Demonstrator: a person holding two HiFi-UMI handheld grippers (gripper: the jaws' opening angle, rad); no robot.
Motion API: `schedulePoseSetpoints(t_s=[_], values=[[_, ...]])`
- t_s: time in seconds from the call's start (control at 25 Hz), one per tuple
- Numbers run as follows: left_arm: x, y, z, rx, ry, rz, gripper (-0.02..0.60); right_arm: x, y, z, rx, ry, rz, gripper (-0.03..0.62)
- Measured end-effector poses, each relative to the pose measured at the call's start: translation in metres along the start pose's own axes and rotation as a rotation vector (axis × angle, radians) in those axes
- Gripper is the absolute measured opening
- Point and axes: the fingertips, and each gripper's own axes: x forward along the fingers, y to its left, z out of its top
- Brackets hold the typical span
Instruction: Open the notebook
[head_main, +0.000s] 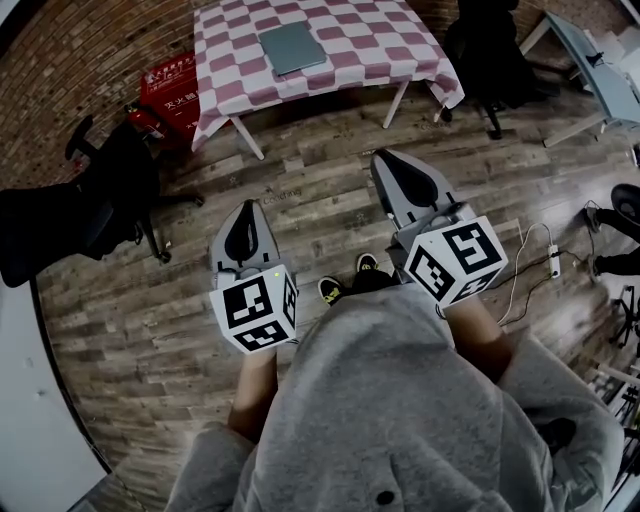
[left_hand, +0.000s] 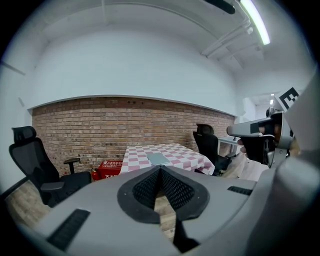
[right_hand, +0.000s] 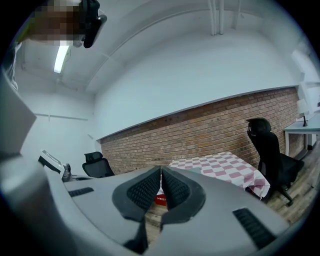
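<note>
An office-style workroom is shown: a brick wall is seen behind a plank floor. Black swivel chairs are parked at nine o'clock and one o'clock. A checked-cloth table is set at twelve, a white desk at two, a power strip at three. A strip light is hung overhead.

— How's the feed at your end?
— I get even, bright light from a ceiling tube, blown out white. My head view is dimmer, soft shadows on the wood floor. Edges bend hard, corners go black, the brick wall bows. The left hand-held gripper looks soft up close.
</note>
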Motion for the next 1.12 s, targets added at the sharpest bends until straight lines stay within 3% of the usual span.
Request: schedulePoseSetpoints(t_s=[0.28, 1.12], values=[[-0.003, 0.003, 0.001, 0.030, -0.011, -0.011, 0.008, 0.001, 0.005, 0.000, -0.006, -0.009, -0.011, 0.026], [0.029, 0.015, 0.007, 0.012, -0.020, -0.013, 0.008, 0.039, -0.010, -0.005, -0.007, -0.001, 0.002, 0.026]])
